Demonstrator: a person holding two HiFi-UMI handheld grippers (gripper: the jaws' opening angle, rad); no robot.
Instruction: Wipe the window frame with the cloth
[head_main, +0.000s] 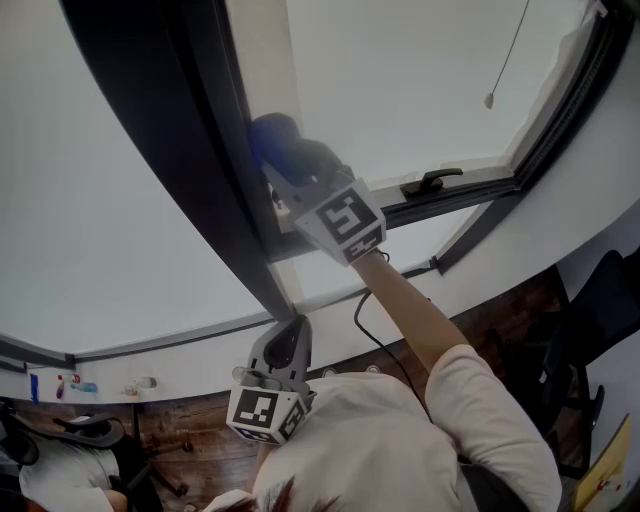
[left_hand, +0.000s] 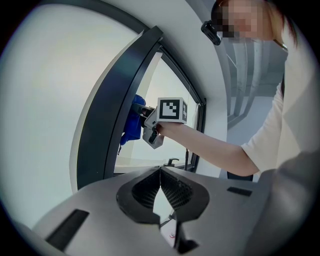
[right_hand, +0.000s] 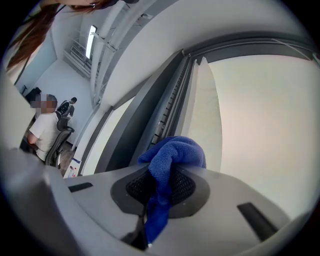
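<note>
In the head view, my right gripper (head_main: 290, 178) holds the blue cloth (head_main: 275, 138) against the dark window frame (head_main: 205, 140). In the left gripper view, my left gripper (left_hand: 160, 172) is clenched and empty. In the right gripper view, the jaws clamp the bunched cloth.

A white sill (head_main: 200, 362) crosses the lower left, with small unclear items (head_main: 78, 385) on it. The wood floor (head_main: 200, 432) below bears a chair (head_main: 88, 430).

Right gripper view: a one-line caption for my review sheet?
Right gripper shut on a blue cloth, its bunched end at the dark window frame.
</note>
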